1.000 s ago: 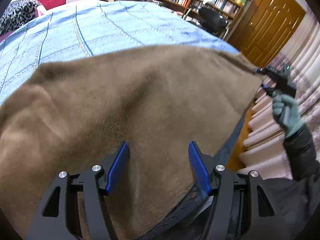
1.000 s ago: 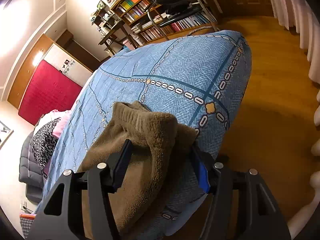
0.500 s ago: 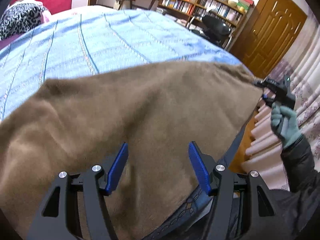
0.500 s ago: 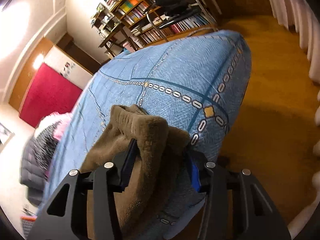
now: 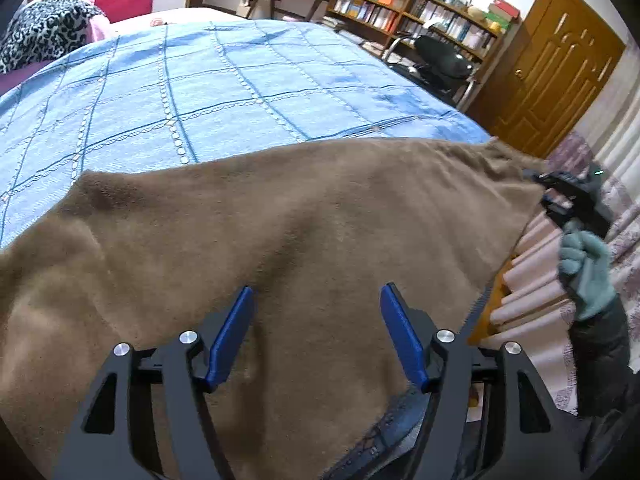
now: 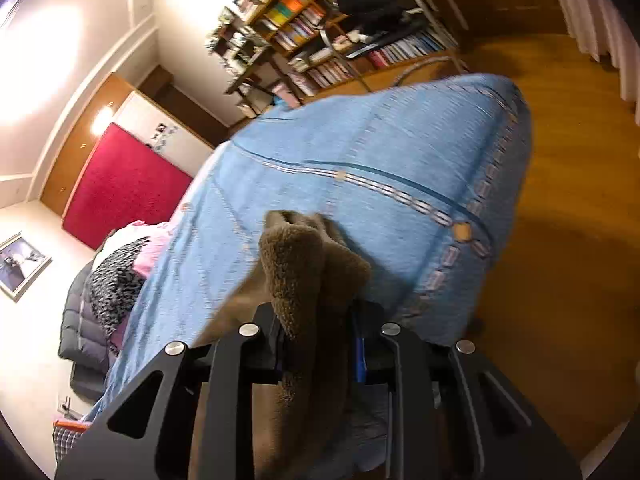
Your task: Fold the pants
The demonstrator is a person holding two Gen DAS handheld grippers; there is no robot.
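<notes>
Pinching the brown fleece pants (image 6: 304,276) at their right end, the right gripper (image 6: 318,344) should keep tension while the spread left gripper (image 5: 316,336) closes on near cloth.

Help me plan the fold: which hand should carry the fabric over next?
Right, probably: right tongs already clamp the brown fleece pants, while left tongs sit open over them.

Fuzzy matt brown fleece pants (image 5: 280,248), woven blue cloth bedspread (image 5: 224,92), glossy wooden door (image 5: 556,68), polished wood floor (image 6: 568,216)
</notes>
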